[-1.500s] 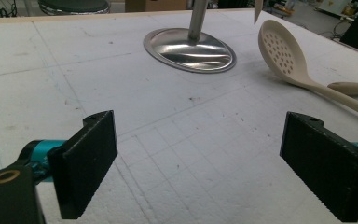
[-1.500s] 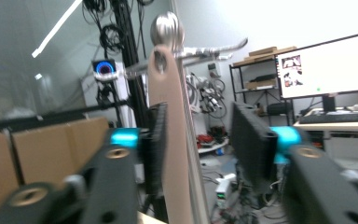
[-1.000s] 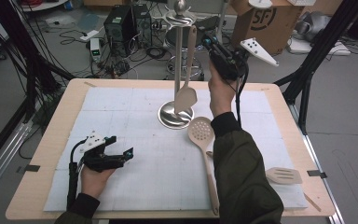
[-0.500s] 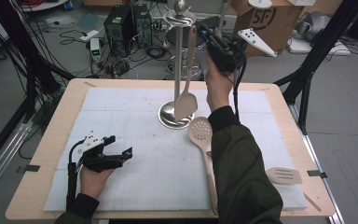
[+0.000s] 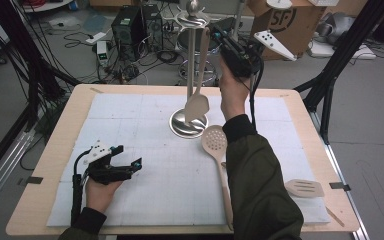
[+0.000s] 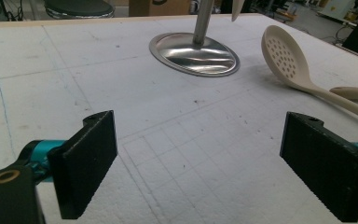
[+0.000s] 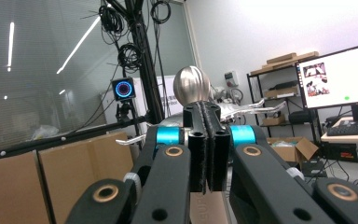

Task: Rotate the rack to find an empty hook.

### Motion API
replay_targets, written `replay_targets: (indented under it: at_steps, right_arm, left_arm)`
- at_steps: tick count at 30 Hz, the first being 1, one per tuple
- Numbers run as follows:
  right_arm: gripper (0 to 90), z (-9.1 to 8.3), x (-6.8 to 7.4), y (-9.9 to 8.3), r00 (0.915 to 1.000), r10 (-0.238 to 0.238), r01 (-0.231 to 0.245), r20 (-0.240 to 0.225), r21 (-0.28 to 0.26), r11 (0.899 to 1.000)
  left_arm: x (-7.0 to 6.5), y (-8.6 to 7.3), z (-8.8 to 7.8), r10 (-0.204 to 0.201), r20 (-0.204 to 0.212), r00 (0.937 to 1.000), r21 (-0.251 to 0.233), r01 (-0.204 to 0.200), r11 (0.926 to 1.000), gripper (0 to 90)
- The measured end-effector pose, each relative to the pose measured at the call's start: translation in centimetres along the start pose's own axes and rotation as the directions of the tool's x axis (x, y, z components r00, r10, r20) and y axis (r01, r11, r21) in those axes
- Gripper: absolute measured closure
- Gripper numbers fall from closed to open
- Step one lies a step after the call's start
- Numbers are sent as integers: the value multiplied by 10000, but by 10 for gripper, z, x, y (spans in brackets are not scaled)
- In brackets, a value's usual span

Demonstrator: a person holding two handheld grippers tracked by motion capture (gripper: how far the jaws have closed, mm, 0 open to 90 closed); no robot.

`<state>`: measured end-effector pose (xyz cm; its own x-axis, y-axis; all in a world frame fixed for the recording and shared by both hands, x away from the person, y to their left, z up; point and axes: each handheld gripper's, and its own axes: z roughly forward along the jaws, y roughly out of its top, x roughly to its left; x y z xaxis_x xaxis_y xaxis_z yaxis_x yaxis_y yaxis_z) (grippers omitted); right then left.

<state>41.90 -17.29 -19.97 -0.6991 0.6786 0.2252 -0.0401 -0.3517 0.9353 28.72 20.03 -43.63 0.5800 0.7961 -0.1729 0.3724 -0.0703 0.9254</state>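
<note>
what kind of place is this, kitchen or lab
Most likely a lab or workshop: a black computer tower with loose cables on the grey floor, brown cardboard boxes, and a white gridded mat over the wooden table.

Both grippers were black — the left gripper and right gripper showed teal cylinders, brass-ringed pivots and trailing black cables — and the person wore dark olive sleeves.

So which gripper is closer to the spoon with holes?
Left, I think. The left gripper rests low on the mat, off to one side of the spoon. The right gripper is raised high by the stand's top, above and beyond it.
</note>
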Motion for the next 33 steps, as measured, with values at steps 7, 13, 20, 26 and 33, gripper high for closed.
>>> replay_targets:
  at_steps: [7,13,20,26,33]
  right_arm:
    - [898,2,4,-1,9997,-117,119,-221,101,9999]
    - [898,3,10,-2,9994,-151,155,-311,138,9998]
    - [897,4,15,-3,9988,-246,256,-414,235,9994]
    - [897,4,18,-3,9987,-305,316,-413,267,9991]
    - [898,7,22,-5,9986,-173,189,-499,316,9993]
  left_arm:
    - [0,0,0,-11,-4,10000,-8,11,10000,115]
    - [-1,0,0,-33,-8,10000,-21,33,10000,115]
    - [-1,1,0,-38,2,10000,-47,38,10000,115]
    - [-2,1,1,26,22,10000,-26,-25,10000,115]
    - [-2,1,2,48,15,10000,-37,-48,10000,115]
